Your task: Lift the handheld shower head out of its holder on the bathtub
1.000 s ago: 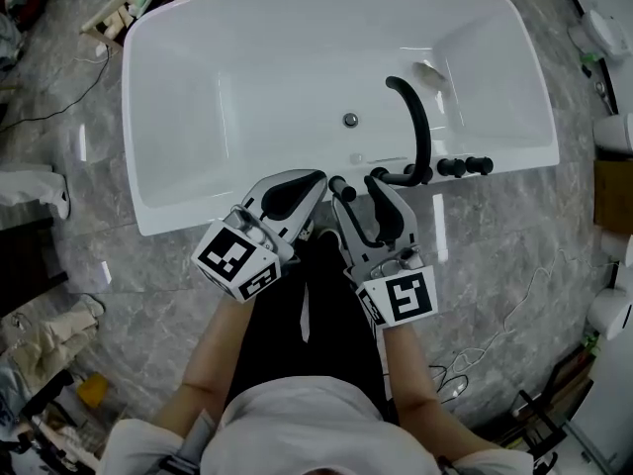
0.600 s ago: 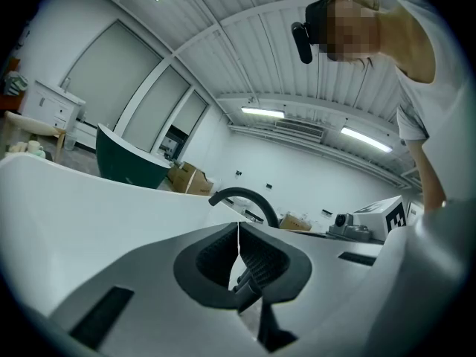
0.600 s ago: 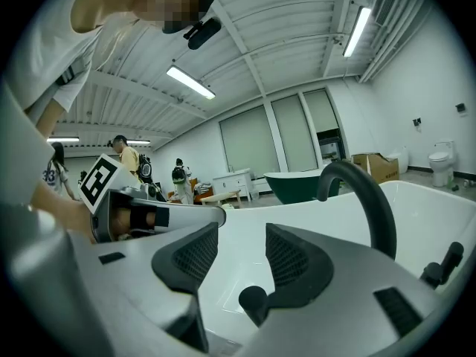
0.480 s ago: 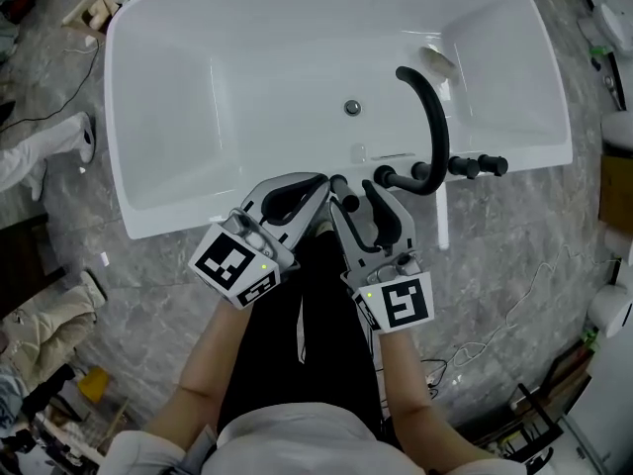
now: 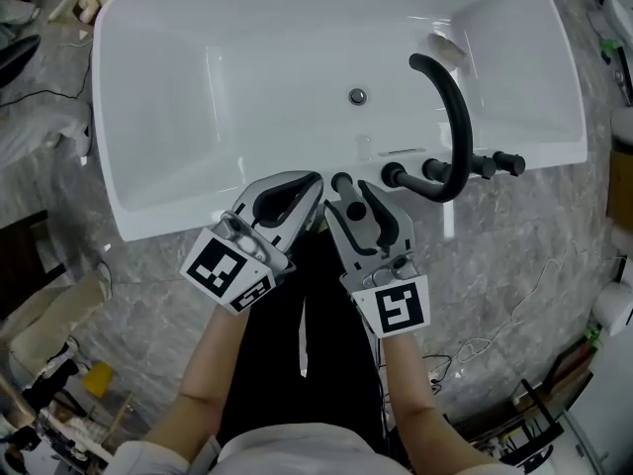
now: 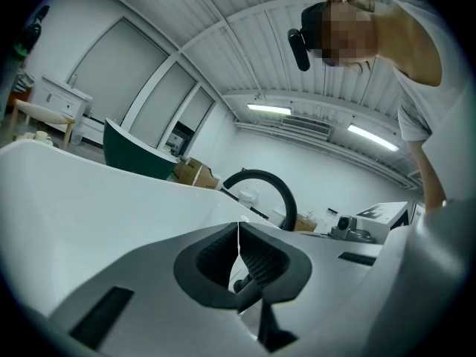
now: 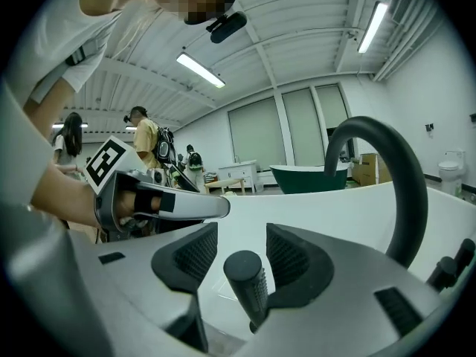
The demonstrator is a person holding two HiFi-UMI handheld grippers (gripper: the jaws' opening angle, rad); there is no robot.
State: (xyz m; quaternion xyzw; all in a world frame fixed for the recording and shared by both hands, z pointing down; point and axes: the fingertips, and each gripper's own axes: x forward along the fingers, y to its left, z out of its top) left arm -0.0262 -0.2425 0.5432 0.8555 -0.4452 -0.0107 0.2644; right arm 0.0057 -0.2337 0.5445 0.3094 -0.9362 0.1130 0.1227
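The right gripper (image 5: 348,201), jaws spread, straddles the handheld shower head (image 7: 249,281) upright on the bathtub (image 5: 158,201) rim, not yet gripped or lifted; the left gripper (image 6: 238,227) is clenched empty.

Black spout (image 5: 461,127) and knobs (image 5: 509,163) crowd the rim rightward; bathtub (image 5: 247,77) lies open ahead.
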